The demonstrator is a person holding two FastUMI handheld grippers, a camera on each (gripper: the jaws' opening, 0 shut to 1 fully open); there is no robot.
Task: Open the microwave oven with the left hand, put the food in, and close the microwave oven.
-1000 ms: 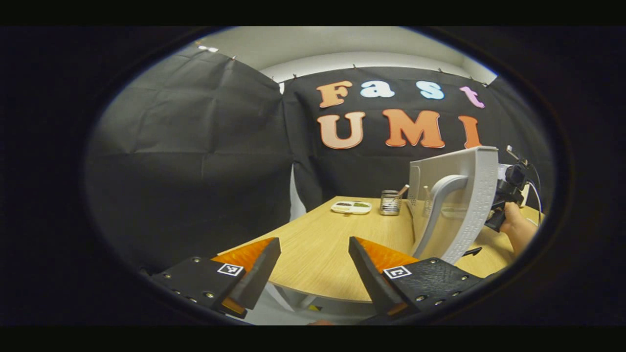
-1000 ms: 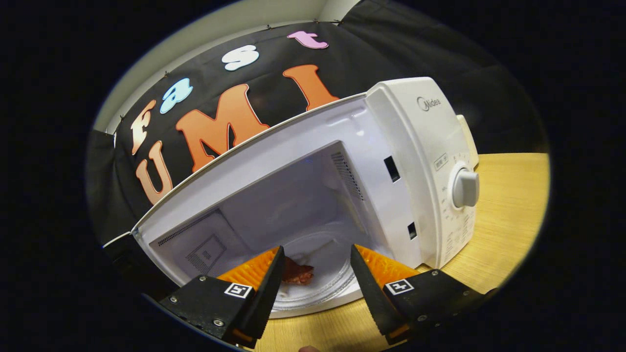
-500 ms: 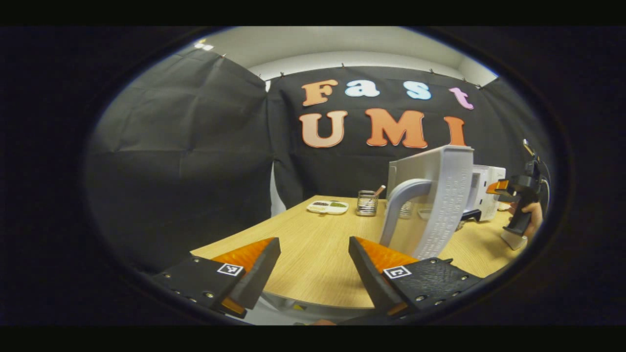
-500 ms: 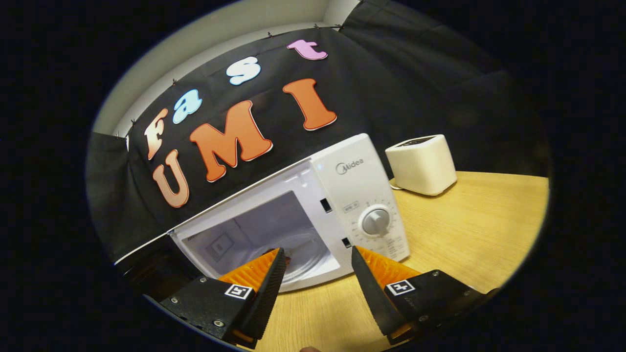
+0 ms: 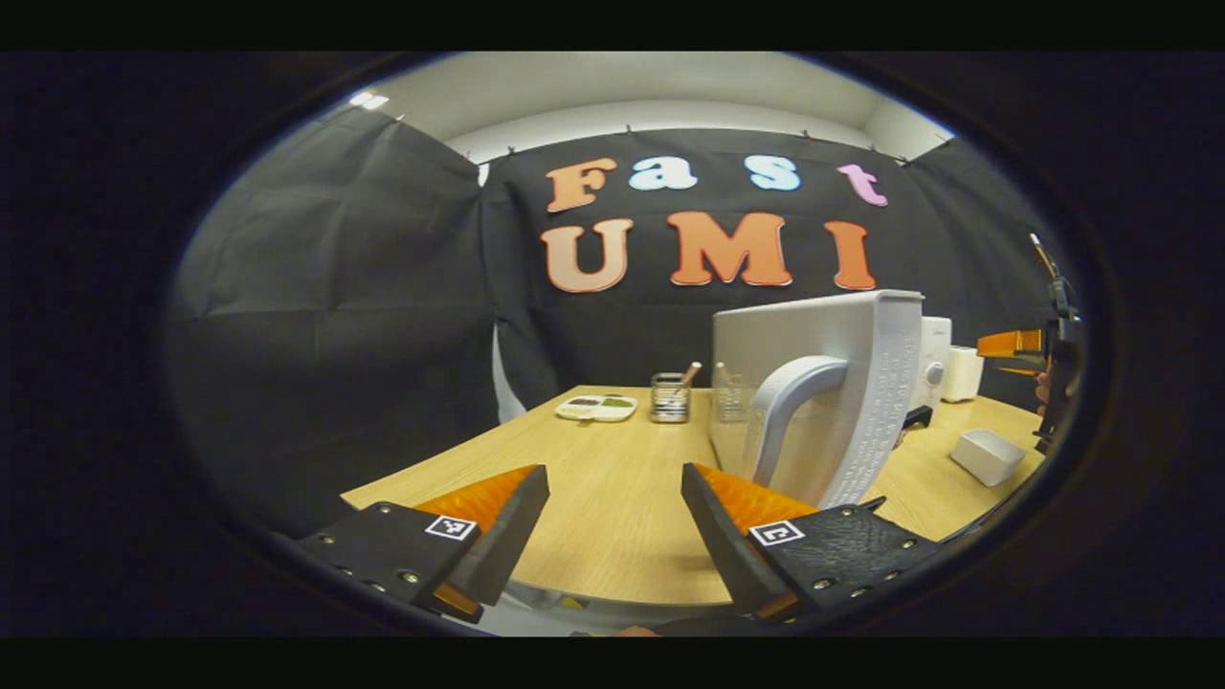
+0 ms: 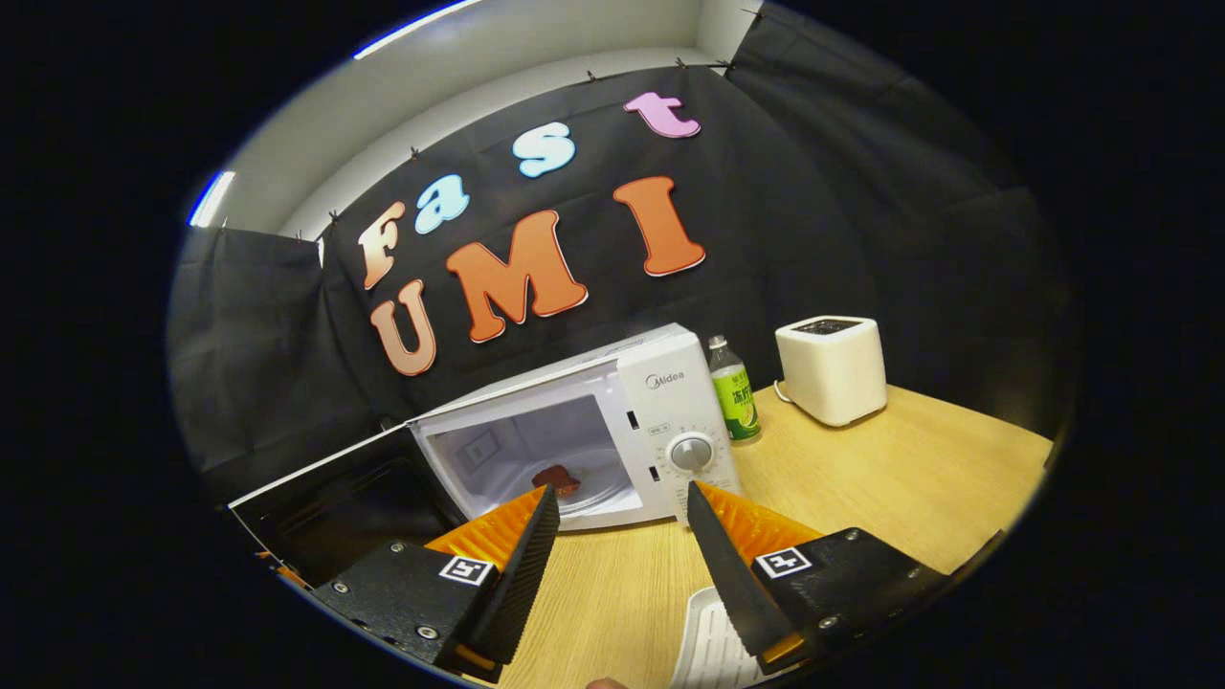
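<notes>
Left gripper [image 5: 612,507]: fingers apart, empty, hovering over the near table edge [image 5: 612,584], just beside the handle [image 5: 790,402] of the open door [image 5: 861,383]. Right gripper [image 6: 617,531]: fingers apart, empty, held well back from the microwave [image 6: 593,431], above a white tray [image 6: 708,641]. Food [image 6: 556,477] resting on the glass plate inside the cavity.

Likely next: closing the door. Risks: a push far out on the edge swinging it hard and jolting the oven; a finger snagging inside the handle loop; a weak push leaving the latch uncaught.

Open tabletop left of the door, cup [image 5: 670,397] and small dish [image 5: 596,408] far back. Bottle [image 6: 733,392] and toaster [image 6: 831,368] right of the oven, clear of the swing.
</notes>
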